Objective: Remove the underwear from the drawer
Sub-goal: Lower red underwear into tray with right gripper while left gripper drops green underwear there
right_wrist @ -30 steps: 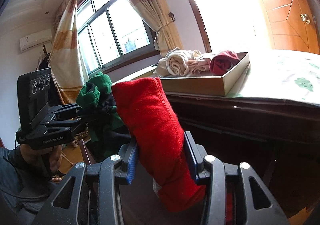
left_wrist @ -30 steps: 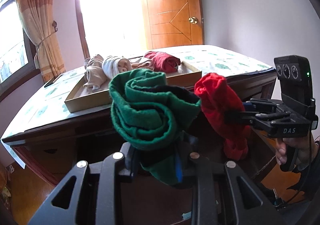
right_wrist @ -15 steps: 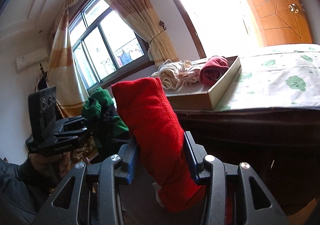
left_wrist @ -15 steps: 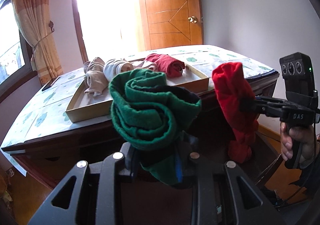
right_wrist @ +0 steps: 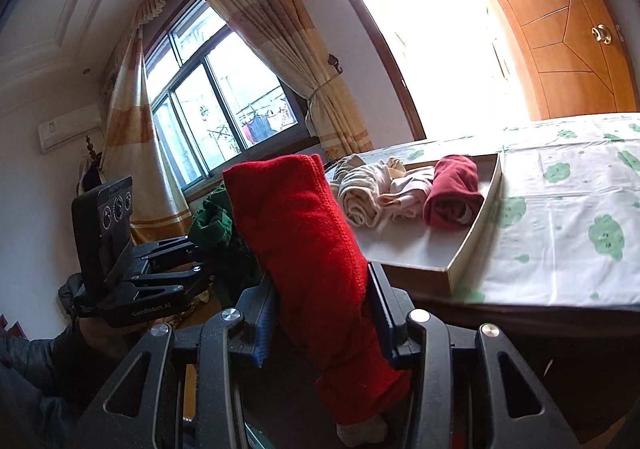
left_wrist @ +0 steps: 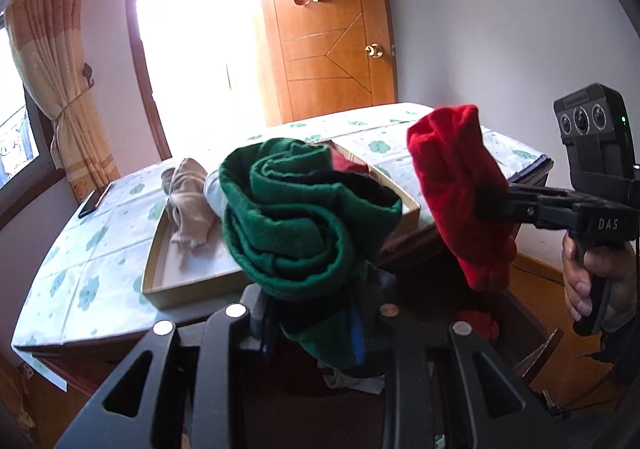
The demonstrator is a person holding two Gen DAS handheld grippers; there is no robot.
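The left tongs [left_wrist: 316, 323] are clamped on a rolled green knitted garment with a dark inner layer [left_wrist: 304, 217], and the right tongs [right_wrist: 320, 313] are clamped on a rolled bright red knitted garment [right_wrist: 304, 249]. Both bundles hang in the air, clear of the dark wooden drawer [left_wrist: 532, 333] that stands open below them, at about the height of the worktop with its white cloth printed with green flowers [right_wrist: 568, 201].

On that cloth sits a shallow tan cardboard tray [right_wrist: 476, 217], and in it lie two cream rolled pieces [right_wrist: 368, 193] and a dark red rolled piece [right_wrist: 452, 191], side by side. The front part of the tray floor looks bare.

To my eye the job now is the carry and set-down. I would keep both grips firm, since the rolls are loose and their tails dangle. Bring each bundle over the tray's near wall, not against it, then lower it onto the bare floor beside the others before letting go. Setting one down at a time would keep the two hands from crowding.
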